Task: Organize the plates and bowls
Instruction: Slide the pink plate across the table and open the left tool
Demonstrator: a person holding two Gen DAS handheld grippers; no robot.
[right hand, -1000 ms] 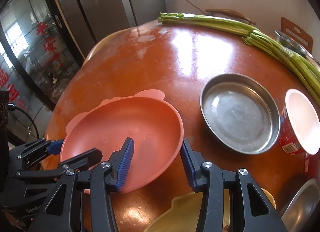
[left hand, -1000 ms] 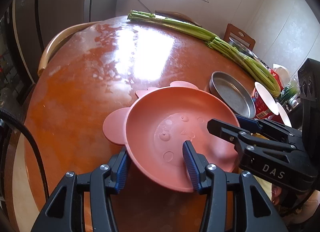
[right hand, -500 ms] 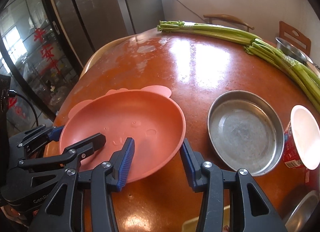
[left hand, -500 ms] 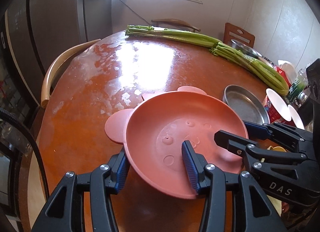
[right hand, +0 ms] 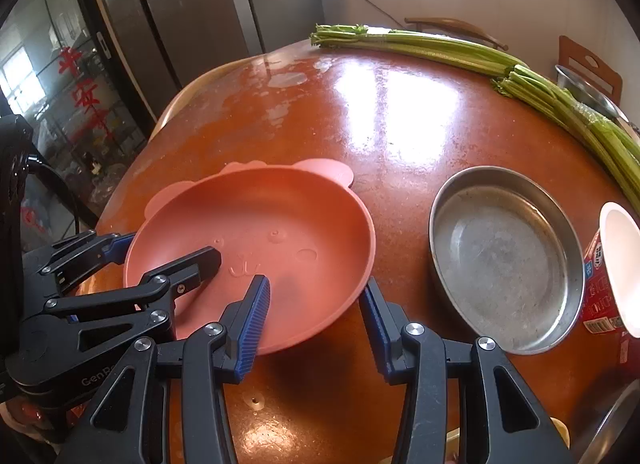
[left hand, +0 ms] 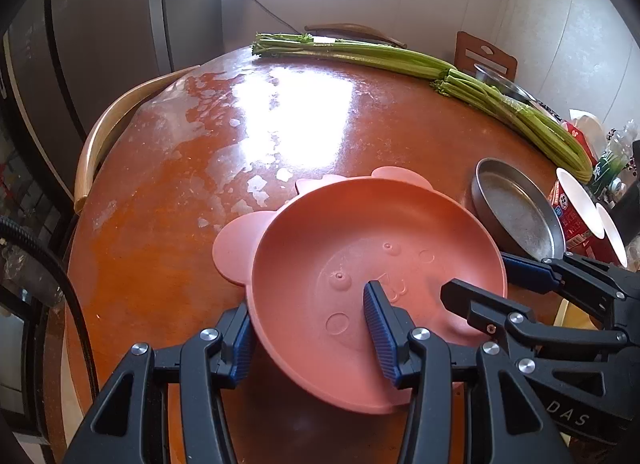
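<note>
we read "das" on the right hand-held gripper (left hand: pixel 504 278) and "gen" on the left hand-held gripper (left hand: pixel 308 338); both clamp the pink bowl (left hand: pixel 360 264) rim, jaws narrow.

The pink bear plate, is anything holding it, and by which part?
Both grippers hold the pink bear plate by its near rim: left gripper on the left side, right gripper on the right.

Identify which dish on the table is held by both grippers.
The pink bear-eared plate: the left gripper and right gripper each straddle its rim. The round metal pan sits untouched beside it.
</note>
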